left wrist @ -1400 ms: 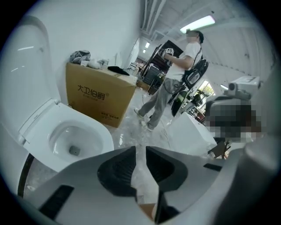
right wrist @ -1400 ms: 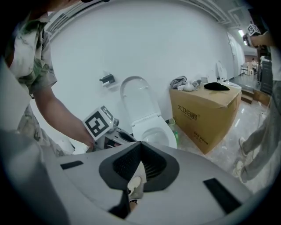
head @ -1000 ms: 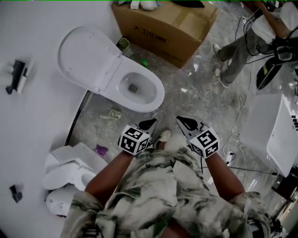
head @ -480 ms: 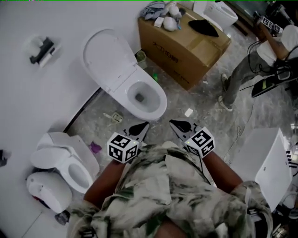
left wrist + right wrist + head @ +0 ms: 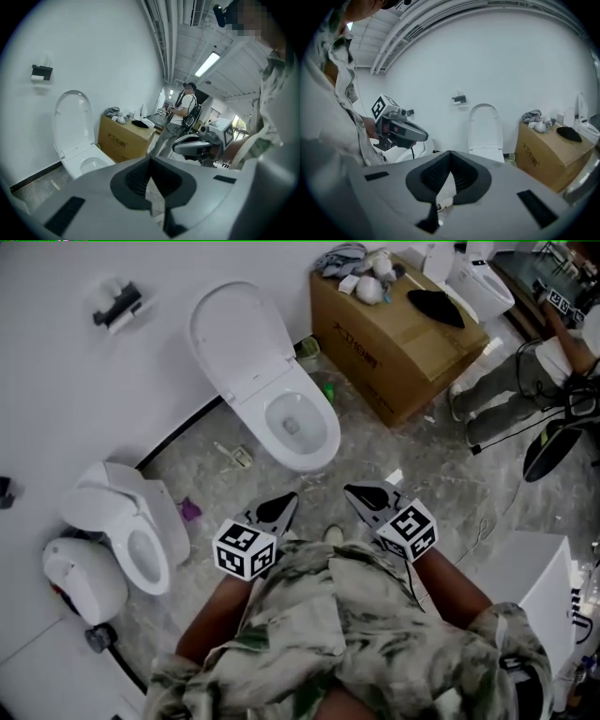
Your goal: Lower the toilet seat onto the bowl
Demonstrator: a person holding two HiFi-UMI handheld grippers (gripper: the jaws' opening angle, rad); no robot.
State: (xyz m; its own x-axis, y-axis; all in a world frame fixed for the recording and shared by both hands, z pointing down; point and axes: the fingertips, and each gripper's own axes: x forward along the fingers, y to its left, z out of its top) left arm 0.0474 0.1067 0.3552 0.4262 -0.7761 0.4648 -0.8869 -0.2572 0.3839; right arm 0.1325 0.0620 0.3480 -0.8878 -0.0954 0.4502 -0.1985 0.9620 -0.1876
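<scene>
**Seat (image 5: 240, 334) raised, off the bowl (image 5: 323, 442)**

Seat leans back on the white wall (image 5: 56, 409), hinged at the bowl's rear edge. Long oval, smooth glossy white. Whether seat and lid are one piece or two: cannot tell. Bowl is open, white and rounded, with a small dark patch at its bottom.

Left gripper (image 5: 286, 502) and right gripper (image 5: 356, 495) are side by side on the near side of the bowl. They touch neither it nor the seat. Both are clenched: the dark ribbed pads meet at the tips, with nothing between them. Each carries a cube faced with black-and-white square markers.

Box (image 5: 398, 343): brown cardboard, near the bowl on its right. Dark print on its side is too small to read. On its top are a crumpled grey cloth (image 5: 342, 257), some white lumps and a flat black thing (image 5: 436, 304).

On the wall beside the seat is a small black-and-white holder (image 5: 117, 304). Further left along the wall stands a second toilet (image 5: 122, 521), white, with a rounded white piece just beside it.

Floor (image 5: 431, 474): grey, marbled, strewn with small scraps. A purple bit (image 5: 190, 512) lies near the second toilet. A person (image 5: 525, 381) stands at the far right among cables.
</scene>
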